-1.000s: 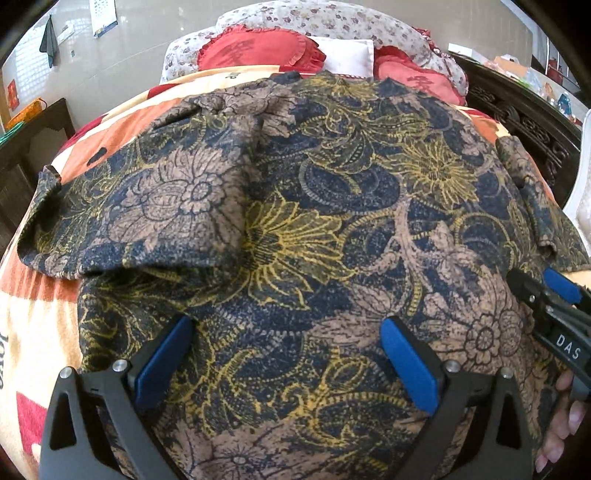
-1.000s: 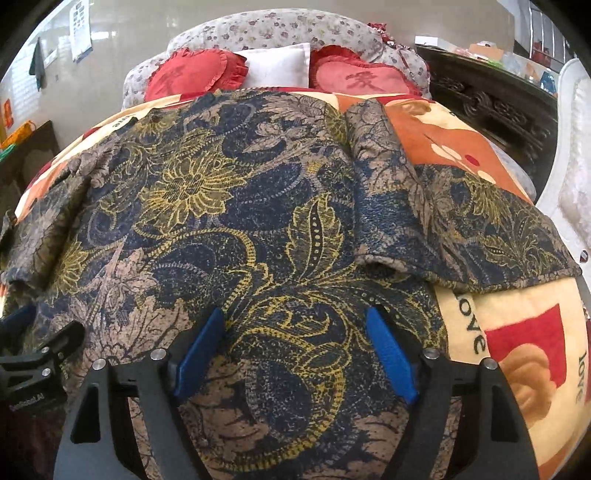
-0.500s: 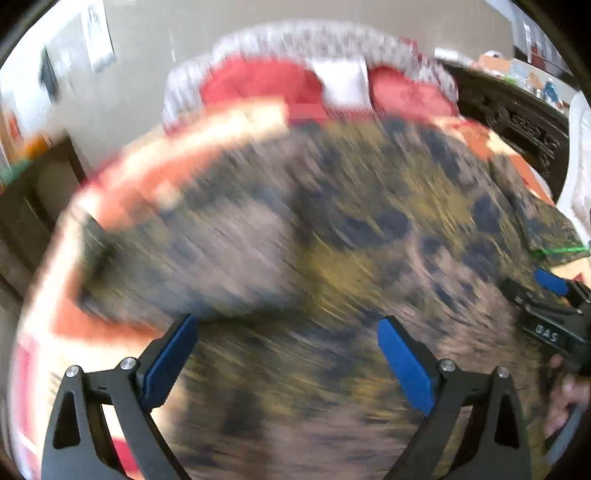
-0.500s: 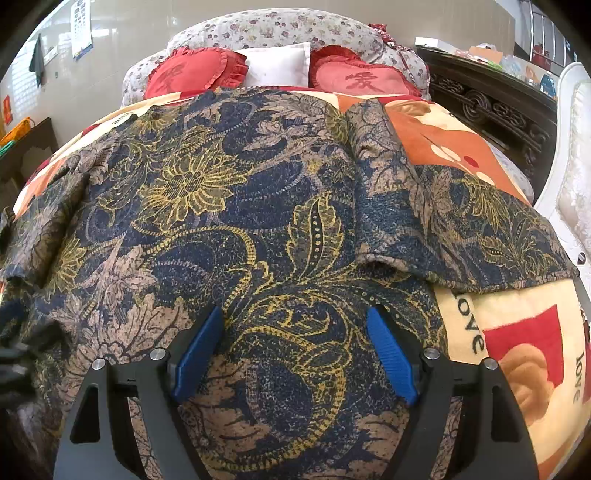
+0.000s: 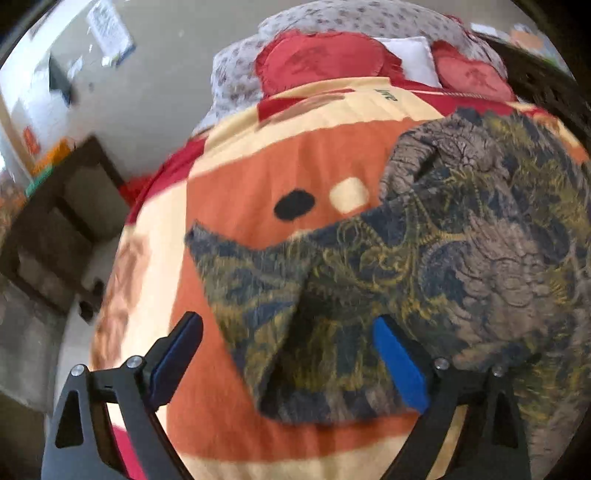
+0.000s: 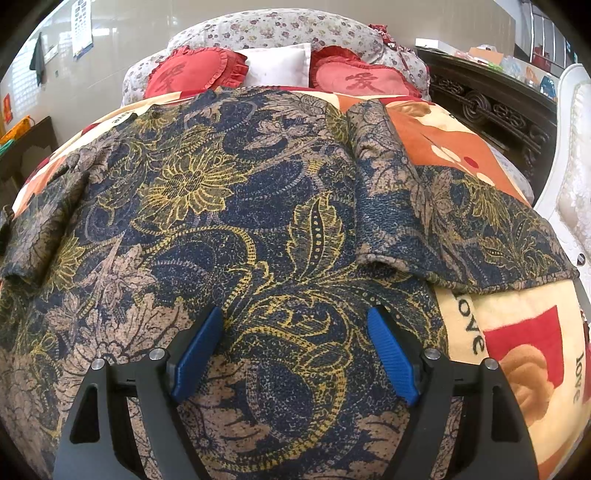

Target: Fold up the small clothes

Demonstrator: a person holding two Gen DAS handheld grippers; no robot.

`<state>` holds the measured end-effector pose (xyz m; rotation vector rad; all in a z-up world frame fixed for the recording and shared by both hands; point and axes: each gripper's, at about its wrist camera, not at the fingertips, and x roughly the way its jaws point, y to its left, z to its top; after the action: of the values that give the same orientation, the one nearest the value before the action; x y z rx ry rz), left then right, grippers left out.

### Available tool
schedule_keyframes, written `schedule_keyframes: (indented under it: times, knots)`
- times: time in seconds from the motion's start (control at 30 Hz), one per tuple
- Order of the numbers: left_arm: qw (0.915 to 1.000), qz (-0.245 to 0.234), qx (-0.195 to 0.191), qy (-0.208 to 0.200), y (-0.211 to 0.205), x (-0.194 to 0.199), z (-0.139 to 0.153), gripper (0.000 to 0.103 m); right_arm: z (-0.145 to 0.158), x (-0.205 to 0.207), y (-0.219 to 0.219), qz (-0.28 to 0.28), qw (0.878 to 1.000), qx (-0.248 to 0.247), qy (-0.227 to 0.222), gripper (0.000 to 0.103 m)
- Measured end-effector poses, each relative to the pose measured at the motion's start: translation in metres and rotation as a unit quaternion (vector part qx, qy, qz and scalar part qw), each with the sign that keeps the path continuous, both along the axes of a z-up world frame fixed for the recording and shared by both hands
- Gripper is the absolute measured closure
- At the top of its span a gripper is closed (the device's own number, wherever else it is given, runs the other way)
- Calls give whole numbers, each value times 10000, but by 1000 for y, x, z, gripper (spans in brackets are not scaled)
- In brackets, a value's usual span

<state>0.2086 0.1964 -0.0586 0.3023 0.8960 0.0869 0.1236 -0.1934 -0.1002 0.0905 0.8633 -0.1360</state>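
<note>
The floral garment (image 6: 236, 206), navy with gold and tan blooms, lies spread flat across the bed, front and centre in the right wrist view. Its right sleeve (image 6: 461, 225) angles out toward the bed's right edge, lying on the orange and cream blanket (image 6: 517, 332) with the word "love" printed beside a red square. Over on the left wrist view, blurred, the garment (image 5: 461, 251) fills the right half of the picture, and its left sleeve (image 5: 266, 280) stretches out over the blanket (image 5: 236, 206), its cuff end at the left.

The right gripper (image 6: 295, 350) hovers over the garment's lower body, blue pads spread wide, nothing between them, jaws released. The left gripper (image 5: 288, 358) sits over the left sleeve, its jaws also released and wide apart; the sleeve's lower edge shows between the pads, but they do not pinch it. Whether either gripper touches the cloth, I cannot tell.

At the head of the bed, two red heart cushions (image 6: 195, 74) flank a white pillow (image 6: 280, 66), against a floral headboard (image 6: 277, 29). Dark carved furniture (image 6: 491, 107) stands to the right, with a white padded chair (image 6: 572, 177) at the edge. In the left wrist view a dark wooden cabinet (image 5: 55, 221) stands left of the bed.
</note>
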Motion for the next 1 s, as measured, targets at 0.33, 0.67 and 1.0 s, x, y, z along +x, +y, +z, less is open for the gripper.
schedule_keyframes:
  times: [0.33,0.67,1.0]
  knots:
    - [9821,1094,-1520,-212,73,6,5,61,0,0,0,-6,10000,0,-4,15]
    - [9742,849,-2042,-456,81,-7,29,97,0,0,0,-6,10000,1,-5,15]
    - [9637,1058,-2107,-1256,138,-56,99,96,0,0,0,-10,10000,-4,-5,15]
